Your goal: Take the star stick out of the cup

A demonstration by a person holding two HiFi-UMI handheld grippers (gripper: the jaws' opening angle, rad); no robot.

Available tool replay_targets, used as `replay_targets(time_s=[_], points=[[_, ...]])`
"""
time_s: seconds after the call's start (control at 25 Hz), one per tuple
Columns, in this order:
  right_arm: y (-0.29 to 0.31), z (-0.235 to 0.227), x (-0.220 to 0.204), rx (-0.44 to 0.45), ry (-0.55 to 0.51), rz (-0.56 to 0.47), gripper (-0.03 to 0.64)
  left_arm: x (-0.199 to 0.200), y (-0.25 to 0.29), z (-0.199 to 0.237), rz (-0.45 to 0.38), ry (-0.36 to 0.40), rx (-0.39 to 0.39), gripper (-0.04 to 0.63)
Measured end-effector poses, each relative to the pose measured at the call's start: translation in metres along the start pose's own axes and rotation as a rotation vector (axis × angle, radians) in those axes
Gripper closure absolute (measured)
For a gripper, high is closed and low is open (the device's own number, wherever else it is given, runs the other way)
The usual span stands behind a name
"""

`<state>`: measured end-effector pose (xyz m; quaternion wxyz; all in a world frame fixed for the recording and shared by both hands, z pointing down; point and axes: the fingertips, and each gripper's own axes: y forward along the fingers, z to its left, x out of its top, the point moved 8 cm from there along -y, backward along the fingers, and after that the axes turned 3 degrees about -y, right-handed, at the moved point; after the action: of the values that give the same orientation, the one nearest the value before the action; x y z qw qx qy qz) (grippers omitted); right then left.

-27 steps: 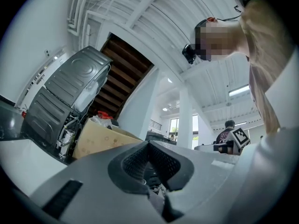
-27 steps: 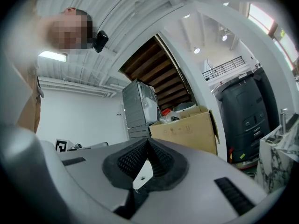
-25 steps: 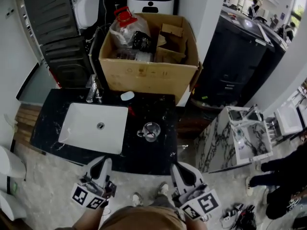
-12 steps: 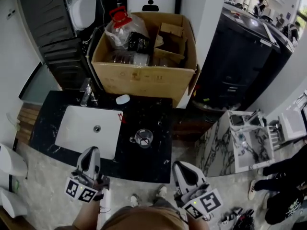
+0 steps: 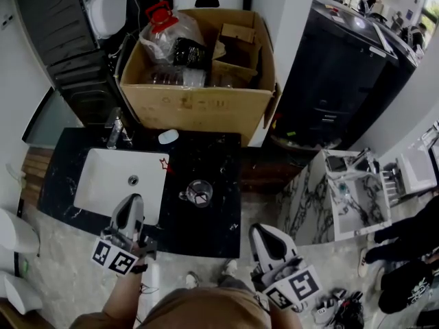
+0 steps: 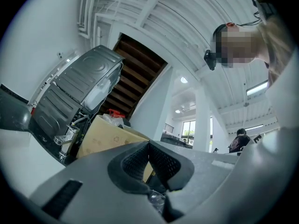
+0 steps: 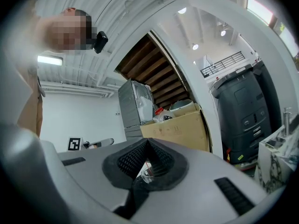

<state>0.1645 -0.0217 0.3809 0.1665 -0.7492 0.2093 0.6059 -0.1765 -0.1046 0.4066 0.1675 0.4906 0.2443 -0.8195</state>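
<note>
Task not yet begun, as far as can be judged: the star stick (image 5: 164,164) stands in the cup (image 5: 197,194) on the black surface (image 5: 214,157), ahead of the left gripper (image 5: 131,200) and right gripper (image 5: 261,230), whose fingers are pressed together, empty, short of it.

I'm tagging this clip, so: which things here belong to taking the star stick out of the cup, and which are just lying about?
For the job: clear cup; red star stick leaning out of it; left gripper and right gripper, both shut.
Lying about: cardboard box of clutter; white sink; faucet; small white piece by the box.
</note>
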Motion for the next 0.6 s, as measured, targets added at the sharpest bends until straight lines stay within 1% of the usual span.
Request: replay_targets(time_s=[0.12, 0.32, 0.52, 0.6], points=[[-0.0003, -0.0024, -0.0017, -0.005, 0.006, -0.001, 0.618, -0.0031, 0.0023, 0.0007, 0.01, -0.011, -0.005, 0.595], [0.0027, -0.0032, -0.0025, -0.001, 0.009, -0.003, 0.618, -0.0071, 0.0063, 0.0018, 0.034, -0.041, -0.035, 0.594], [0.0031, -0.0034, -0.003, -0.006, 0.013, 0.002, 0.618, -0.0085, 0.007, 0.005, 0.054, -0.037, -0.02, 0.591], [0.0035, -0.0038, -0.0037, -0.008, 0.015, 0.002, 0.618, -0.0098, 0.0072, 0.0065, 0.065, -0.038, -0.016, 0.579]])
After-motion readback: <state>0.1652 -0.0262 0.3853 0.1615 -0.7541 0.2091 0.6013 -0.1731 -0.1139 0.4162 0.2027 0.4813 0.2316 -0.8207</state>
